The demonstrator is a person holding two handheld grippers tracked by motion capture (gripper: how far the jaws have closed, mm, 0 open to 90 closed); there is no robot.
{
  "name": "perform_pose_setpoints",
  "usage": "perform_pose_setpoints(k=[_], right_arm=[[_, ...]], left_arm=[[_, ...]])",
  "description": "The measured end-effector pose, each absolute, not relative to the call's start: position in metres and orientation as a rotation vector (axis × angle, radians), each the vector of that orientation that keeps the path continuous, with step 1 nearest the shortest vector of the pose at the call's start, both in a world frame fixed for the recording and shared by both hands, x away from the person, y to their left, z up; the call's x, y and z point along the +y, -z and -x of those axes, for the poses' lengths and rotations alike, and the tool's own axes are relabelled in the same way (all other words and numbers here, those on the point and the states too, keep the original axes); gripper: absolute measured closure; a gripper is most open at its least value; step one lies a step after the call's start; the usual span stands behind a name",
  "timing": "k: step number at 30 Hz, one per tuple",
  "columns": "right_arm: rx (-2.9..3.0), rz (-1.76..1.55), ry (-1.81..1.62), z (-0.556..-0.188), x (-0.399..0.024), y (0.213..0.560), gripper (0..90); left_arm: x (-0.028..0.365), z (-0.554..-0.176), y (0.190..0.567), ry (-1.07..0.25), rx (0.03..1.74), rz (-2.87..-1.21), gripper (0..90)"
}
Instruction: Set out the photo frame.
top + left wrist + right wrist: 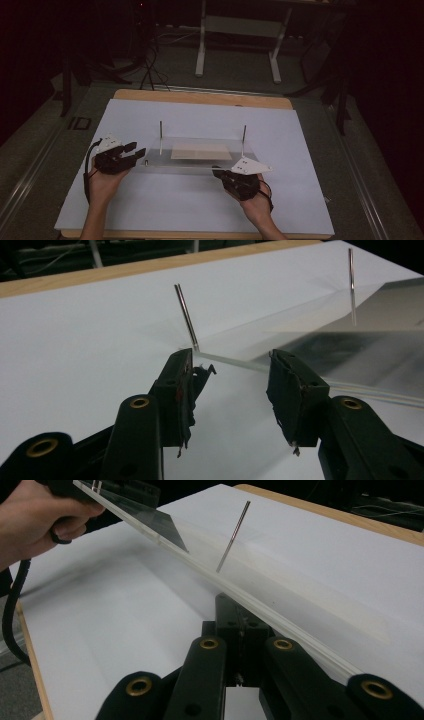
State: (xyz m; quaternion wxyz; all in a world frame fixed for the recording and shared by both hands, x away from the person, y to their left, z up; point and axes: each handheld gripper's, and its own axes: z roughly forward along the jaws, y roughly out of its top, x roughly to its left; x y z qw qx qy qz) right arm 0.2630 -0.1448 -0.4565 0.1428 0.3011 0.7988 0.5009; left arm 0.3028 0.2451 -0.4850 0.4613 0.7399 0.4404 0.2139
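- Here the clear plate (195,150) is lying lengthwise between both claws.
- Left claw (134,150) is gaping at its left end.
- Right claw (218,173) is sitting closed under its near edge.

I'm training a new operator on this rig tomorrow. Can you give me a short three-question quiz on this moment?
1. True or false: the left gripper has its jaws clamped tight on a metal pin.
2. How many thin metal pins stand upright at the clear plate?
3. Which gripper has its jaws closed? A) the left gripper B) the right gripper C) both

Key:
1. False. Its jaws stand apart, just in front of the plate's corner.
2. Two: the left pin and the right pin.
3. B. Its jaws are shut, set against the plate's near edge; whether they pinch it is hard to tell.
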Motion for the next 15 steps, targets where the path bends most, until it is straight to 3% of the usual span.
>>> perform_pose_setpoints(k=[15], right_arm=[[2.285, -0.902, -1.465, -0.2719, -0.1476, 0.4491, 90.0]], left_arm=[[0.2421, -0.3035, 0.4902, -0.547, 1.039, -1.869, 51.7]])
